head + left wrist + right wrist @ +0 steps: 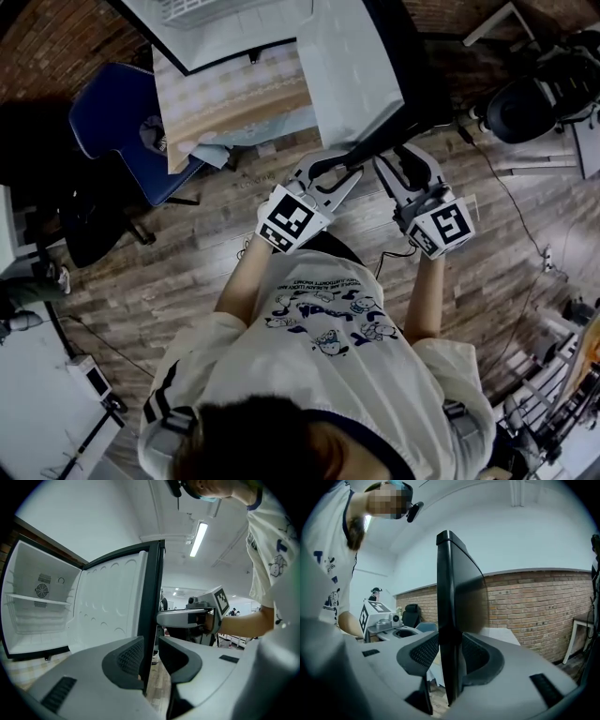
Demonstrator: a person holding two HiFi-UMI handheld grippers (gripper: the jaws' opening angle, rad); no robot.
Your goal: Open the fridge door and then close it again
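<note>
The small fridge [37, 606] stands open, its white inside and a shelf showing. Its door [347, 66] is swung out toward me, white inner face [112, 602] on the left and black outer face [461, 597] on the right. My left gripper [339, 169] has the door's free edge between its jaws, and its pads [129, 656] lie against that edge. My right gripper [401, 161] straddles the same edge a little to the right, shut on it with both pads against the door [451, 656]. Each gripper shows in the other's view.
The fridge sits on a low table with a checked cloth [234, 94]. A blue chair [122, 122] stands to its left, and a black office chair [525, 103] is at the upper right. Cables run over the wooden floor [506, 197]. A brick wall [534, 602] is behind.
</note>
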